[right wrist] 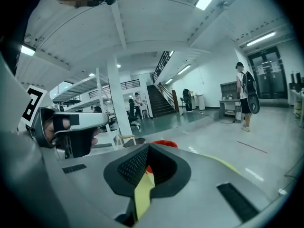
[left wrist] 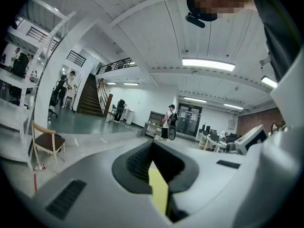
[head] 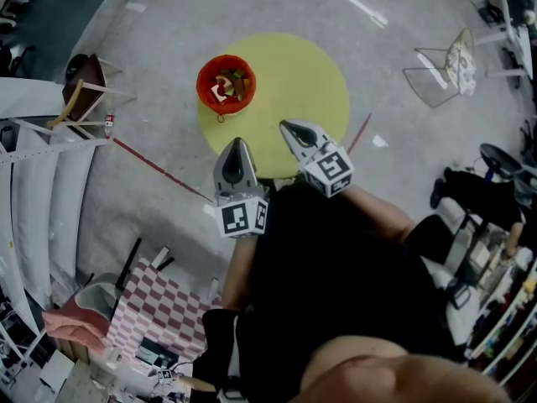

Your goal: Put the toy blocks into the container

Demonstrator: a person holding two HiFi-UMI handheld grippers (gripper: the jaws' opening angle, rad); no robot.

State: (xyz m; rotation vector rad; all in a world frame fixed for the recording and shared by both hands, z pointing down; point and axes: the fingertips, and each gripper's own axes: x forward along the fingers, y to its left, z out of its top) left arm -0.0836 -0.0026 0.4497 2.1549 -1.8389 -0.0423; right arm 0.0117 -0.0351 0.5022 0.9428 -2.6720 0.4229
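Observation:
A red round container stands on the far left part of a yellow round table; several toy blocks lie inside it. No loose block shows on the table. My left gripper hovers at the table's near edge, its jaws together and empty. My right gripper is just right of it, over the table's near part, also shut with nothing held. In the right gripper view the closed jaws point toward the container, with the left gripper beside. The left gripper view shows its shut jaws.
A wooden chair stands left of the table and a wire chair at the right. A checkered cloth lies on the floor near me. A red floor line runs toward the table. A person stands far off.

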